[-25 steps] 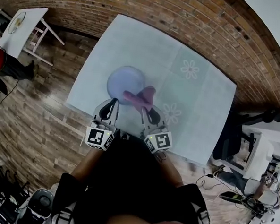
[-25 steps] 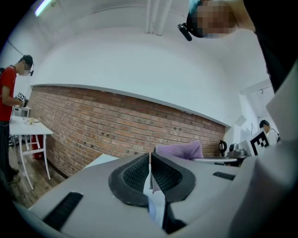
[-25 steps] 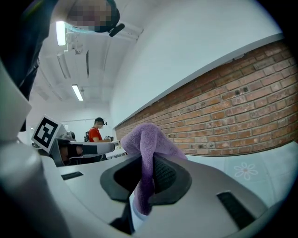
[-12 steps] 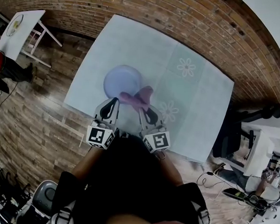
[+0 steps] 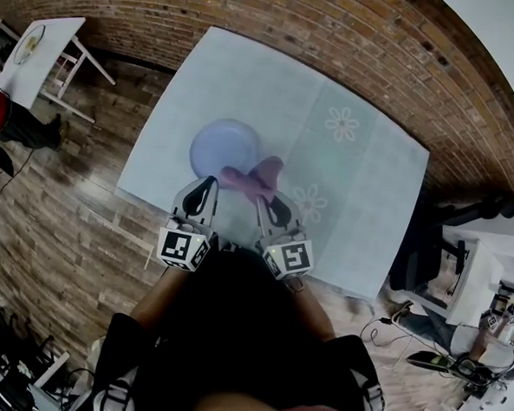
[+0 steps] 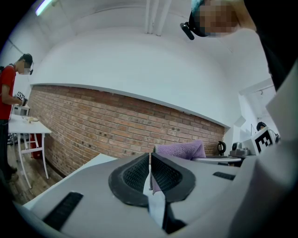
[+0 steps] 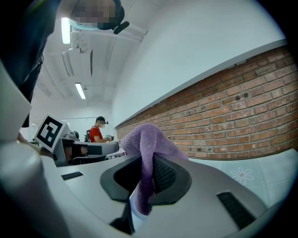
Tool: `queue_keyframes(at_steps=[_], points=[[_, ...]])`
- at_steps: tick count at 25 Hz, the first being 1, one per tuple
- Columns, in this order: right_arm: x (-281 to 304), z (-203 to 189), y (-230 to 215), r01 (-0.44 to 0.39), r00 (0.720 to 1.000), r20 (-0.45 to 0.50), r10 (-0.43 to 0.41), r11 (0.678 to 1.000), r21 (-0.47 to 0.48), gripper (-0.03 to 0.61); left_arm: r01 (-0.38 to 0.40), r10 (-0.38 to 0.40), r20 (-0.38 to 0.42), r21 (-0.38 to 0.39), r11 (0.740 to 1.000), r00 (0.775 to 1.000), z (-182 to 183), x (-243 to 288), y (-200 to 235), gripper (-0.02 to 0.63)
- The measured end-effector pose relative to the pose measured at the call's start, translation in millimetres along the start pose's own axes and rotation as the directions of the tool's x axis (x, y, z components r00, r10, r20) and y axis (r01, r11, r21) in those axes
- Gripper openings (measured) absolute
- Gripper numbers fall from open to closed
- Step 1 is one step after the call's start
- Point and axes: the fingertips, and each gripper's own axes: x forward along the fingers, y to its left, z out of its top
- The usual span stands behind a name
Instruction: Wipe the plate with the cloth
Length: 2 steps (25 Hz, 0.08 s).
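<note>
Cloth (image 5: 254, 178) barely shifted (clamped), at plate (image 5: 221, 144) rim

Brick wall (image 5: 387, 53) behind; wood floor (image 5: 58, 221); white side table (image 5: 43, 44) at left.

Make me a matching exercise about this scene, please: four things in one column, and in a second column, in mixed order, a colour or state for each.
Things
1. plate
2. cloth
3. left gripper
4. table

Colour or state
A. purple, pinched in the right gripper
B. light cover with flower prints
C. round, pale blue
D. jaws closed together, no cloth between them

Pairs: 1-C, 2-A, 3-D, 4-B
</note>
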Motion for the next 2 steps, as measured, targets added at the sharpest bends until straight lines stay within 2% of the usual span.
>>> queue_keyframes(at_steps=[2], points=[[0.1,-0.2,0.5,0.002,1.0,-0.002,-0.002,1.0,0.0,0.058,-0.002,0.002,0.001,-0.001,1.0,1.0,0.5,-1.5,1.6,0.043]])
